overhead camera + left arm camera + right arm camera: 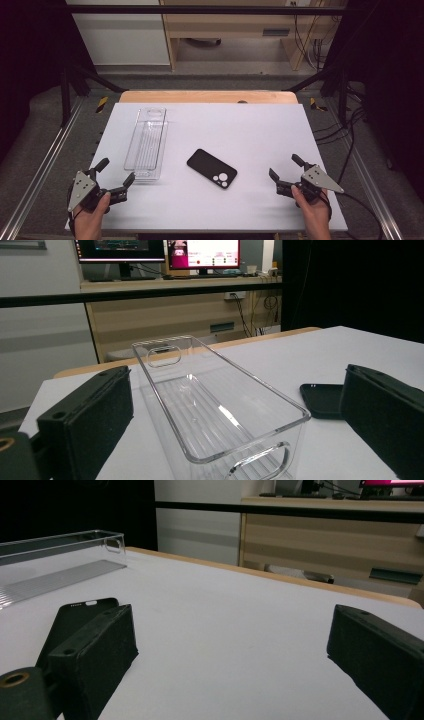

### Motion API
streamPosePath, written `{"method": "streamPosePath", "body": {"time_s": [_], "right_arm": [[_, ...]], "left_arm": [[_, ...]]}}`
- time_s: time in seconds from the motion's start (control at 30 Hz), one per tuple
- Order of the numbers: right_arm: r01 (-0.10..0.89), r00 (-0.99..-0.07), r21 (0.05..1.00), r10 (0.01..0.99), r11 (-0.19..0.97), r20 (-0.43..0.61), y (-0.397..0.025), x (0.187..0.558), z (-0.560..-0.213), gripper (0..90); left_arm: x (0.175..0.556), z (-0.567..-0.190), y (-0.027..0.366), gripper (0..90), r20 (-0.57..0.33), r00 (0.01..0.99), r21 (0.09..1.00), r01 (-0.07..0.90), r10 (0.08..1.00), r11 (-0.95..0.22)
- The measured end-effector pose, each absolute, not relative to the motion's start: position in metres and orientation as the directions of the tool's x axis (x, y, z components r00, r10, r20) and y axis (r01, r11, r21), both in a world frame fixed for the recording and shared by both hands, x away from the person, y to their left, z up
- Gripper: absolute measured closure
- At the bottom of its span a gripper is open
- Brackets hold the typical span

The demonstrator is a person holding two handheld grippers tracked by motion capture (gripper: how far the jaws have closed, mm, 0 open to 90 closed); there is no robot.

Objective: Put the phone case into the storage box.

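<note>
Grippers first: left gripper (114, 181) and right gripper (287, 174) hover at the near table (260, 130) edge, jaws wide apart, holding nothing. Phone (212, 168) lies camera side up between them, just right of the clear bin (146, 143). Judged: phone is light, stiff, slick and flat; pinch across its long edges. Bin is thin, rigid plastic, likely slippery; grip its near rim.

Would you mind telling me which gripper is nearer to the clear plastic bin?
The left. The left gripper sits open right at the near end of the clear plastic bin, while the right gripper is across the table, beyond the black phone case.
</note>
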State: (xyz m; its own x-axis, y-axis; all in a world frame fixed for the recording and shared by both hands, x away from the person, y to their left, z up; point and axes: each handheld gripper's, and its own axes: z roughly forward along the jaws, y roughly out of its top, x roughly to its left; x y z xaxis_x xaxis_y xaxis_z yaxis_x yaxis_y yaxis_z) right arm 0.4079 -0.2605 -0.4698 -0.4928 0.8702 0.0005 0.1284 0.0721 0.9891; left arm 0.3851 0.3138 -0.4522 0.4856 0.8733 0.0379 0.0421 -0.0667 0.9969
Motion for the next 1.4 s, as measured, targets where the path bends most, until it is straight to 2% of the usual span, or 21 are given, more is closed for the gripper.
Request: {"method": "streamPosePath", "body": {"time_s": [0.3,0.53,0.63,0.67,0.7,0.73,0.97,1.17,1.4], "right_arm": [[0.187,-0.474,0.977,0.881,0.107,-0.006,-0.255,0.409,-0.47,5.3],[0.231,-0.467,0.962,0.884,0.147,-0.024,-0.247,0.409,-0.471,8.4],[0.294,-0.477,0.944,0.879,0.15,0.009,-0.246,0.41,-0.469,8.5],[0.356,-0.486,0.918,0.874,0.172,0.025,-0.246,0.413,-0.467,8.8],[0.356,-0.486,0.918,0.874,0.172,0.025,-0.246,0.413,-0.467,8.8],[0.404,-0.497,0.893,0.867,0.197,0.033,-0.245,0.415,-0.466,8.5],[0.438,-0.497,0.873,0.867,0.214,0.037,-0.237,0.425,-0.461,10.1],[0.496,-0.548,0.814,0.836,0.302,0.023,-0.216,0.444,-0.45,11.6],[0.521,-0.614,0.761,0.789,0.387,0.019,-0.188,0.463,-0.438,10.5]], "left_arm": [[0.386,-0.453,0.313,0.4,0.041,0.489,0.996,0.049,0.871,-0.075],[0.386,-0.452,0.313,0.4,0.038,0.486,0.996,0.049,0.873,-0.07],[0.386,-0.452,0.313,0.4,0.042,0.486,0.996,0.049,0.873,-0.075],[0.385,-0.453,0.313,0.4,0.043,0.484,0.996,0.05,0.874,-0.077],[0.385,-0.453,0.313,0.4,0.043,0.484,0.996,0.05,0.874,-0.077],[0.385,-0.453,0.313,0.4,0.043,0.483,0.996,0.052,0.875,-0.078],[0.385,-0.453,0.312,0.4,0.046,0.481,0.995,0.055,0.876,-0.082],[0.384,-0.453,0.312,0.4,0.047,0.482,0.995,0.055,0.875,-0.084],[0.385,-0.453,0.313,0.4,0.045,0.484,0.995,0.053,0.874,-0.081]]}}
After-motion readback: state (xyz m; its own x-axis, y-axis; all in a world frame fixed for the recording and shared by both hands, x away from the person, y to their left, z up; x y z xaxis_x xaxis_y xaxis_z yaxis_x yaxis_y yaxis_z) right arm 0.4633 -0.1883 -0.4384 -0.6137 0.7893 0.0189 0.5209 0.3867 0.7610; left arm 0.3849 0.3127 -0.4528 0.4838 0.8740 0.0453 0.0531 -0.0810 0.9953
